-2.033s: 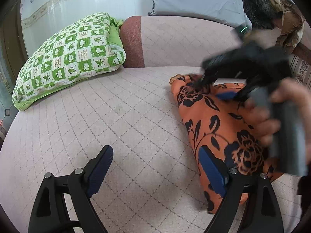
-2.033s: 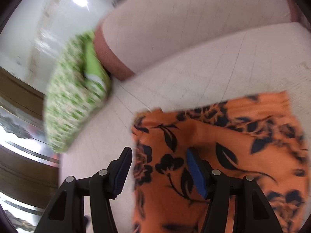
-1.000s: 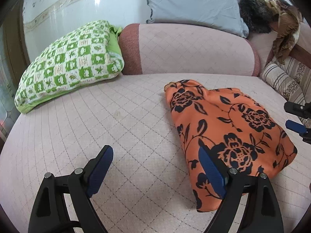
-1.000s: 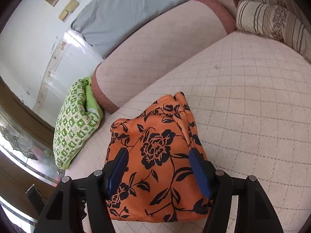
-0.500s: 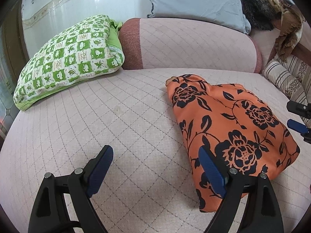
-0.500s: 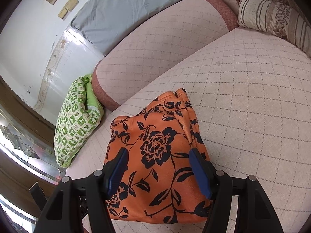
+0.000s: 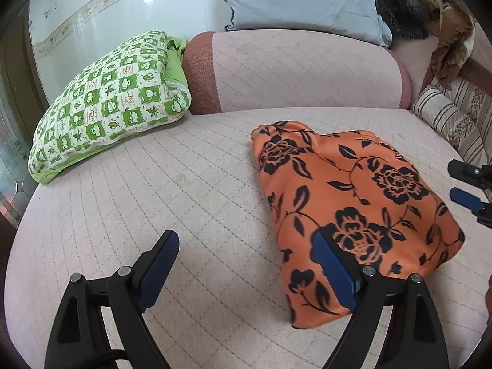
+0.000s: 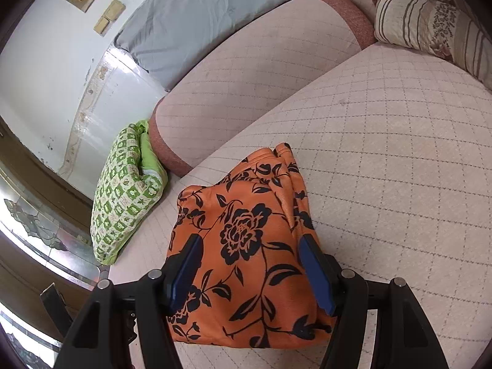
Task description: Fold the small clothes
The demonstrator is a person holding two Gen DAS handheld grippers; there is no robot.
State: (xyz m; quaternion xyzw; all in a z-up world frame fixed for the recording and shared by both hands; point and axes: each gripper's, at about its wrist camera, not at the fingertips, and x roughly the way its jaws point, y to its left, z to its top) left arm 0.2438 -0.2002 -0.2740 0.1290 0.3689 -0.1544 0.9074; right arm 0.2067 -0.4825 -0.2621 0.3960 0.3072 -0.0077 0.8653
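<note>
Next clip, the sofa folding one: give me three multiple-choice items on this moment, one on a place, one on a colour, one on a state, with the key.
1. Where does the folded garment lie?
A. on the quilted seat
B. on the grey pillow
C. on the floor

2. What colour is the garment?
A. green check
B. orange with black flowers
C. plain grey

3. How is the left claw?
A. shut on the garment
B. open, holding nothing
C. shut, empty

Key: 1 A, it rests flat on the seat; 2 B, the print shows in both views; 3 B, pads stand wide apart over bare seat.

I see a pink quilted sofa seat (image 7: 153, 184) with a rounded backrest (image 7: 292, 73). Green checked pillow (image 7: 107, 101) at left, grey pillow (image 7: 301, 0) on top, striped cushion (image 8: 430, 24) right. Glossy white wall (image 7: 107, 9) reflects light.
</note>
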